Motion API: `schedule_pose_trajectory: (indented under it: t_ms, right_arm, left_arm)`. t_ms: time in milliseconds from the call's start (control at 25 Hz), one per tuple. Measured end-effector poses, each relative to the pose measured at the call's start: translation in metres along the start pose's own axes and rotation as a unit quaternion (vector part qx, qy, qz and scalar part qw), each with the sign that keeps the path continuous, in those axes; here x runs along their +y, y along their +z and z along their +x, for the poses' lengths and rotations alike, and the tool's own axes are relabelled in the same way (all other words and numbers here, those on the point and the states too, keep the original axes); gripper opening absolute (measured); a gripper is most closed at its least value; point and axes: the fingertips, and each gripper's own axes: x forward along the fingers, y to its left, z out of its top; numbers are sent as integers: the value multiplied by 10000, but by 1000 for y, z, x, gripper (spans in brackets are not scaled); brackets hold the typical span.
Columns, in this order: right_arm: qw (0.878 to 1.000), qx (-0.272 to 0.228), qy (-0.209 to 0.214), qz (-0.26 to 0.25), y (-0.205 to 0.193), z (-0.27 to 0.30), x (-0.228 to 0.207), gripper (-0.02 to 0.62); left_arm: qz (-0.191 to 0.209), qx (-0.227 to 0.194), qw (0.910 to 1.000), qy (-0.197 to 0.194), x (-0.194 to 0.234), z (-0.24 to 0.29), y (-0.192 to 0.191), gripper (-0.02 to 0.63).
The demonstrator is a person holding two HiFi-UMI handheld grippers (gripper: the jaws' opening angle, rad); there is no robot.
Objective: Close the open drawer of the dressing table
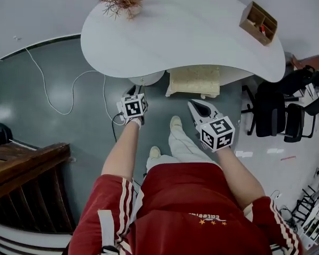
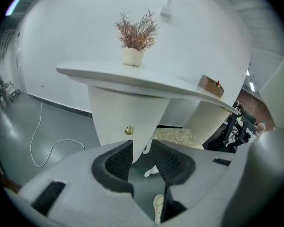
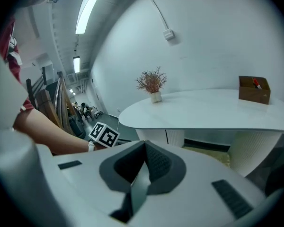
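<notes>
Two grippers out in front, one in each hand, both short of the dressing table (image 1: 191, 31). Holds the left gripper (image 2: 143, 150) with its fingers (image 2: 118, 162) partly apart, a moderate gap, pads pressing on nothing. Looks through that gap onto grey floor (image 2: 19, 141) and a white shoe (image 2: 158, 207) below the fingers. Faces the drawer (image 2: 128, 112) just ahead of the left fingertips: white front, small brass knob (image 2: 128, 130) just past one fingertip, untouched. Seen from the head view, juts out from under the white top, pulled open, directly beyond the left fingers. Holds the right gripper (image 3: 144, 144) with fingers closed tip to tip, nothing pinched between them, farther back from the table edge than the left. Far beyond the right fingers, on the table, a dried plant (image 3: 152, 84) in a pale pot off to the left and a brown wooden box (image 3: 254, 89) off to the right. Right of the left fingers, beside the drawer, a beige speckled stool (image 1: 194, 80) tucked under the table.
</notes>
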Motion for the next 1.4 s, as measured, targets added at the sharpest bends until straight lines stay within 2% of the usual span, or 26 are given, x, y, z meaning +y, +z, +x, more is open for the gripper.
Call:
schedule_pose_trajectory:
  t_ms: [200,400,600,880,1120,1400]
  right_arm:
    - [9996,-141,74,-228,34,-8,16,5]
    - [9989,-296,183,-312,59,-20,37,5]
    - [9980,-383,280,-427,73,-27,60,5]
    - [9949,-720,430,-554,93,-46,106,5]
    - [9916,-1024,469,-635,110,-77,143,5]
    - [9852,-1555,255,-680,152,-120,162,5]
  left_arm:
    - [195,-361,9990,-153,-14,-53,22,129]
    - [190,-753,9966,-272,-27,-110,44,121]
    - [376,-1156,9918,-395,-38,-165,68,120]
    - [502,-1604,9840,-586,-44,-254,76,120]
    - [447,-2141,9710,-962,-61,-337,89,118]
    - [1028,-2454,9527,-1465,-95,-420,90,118]
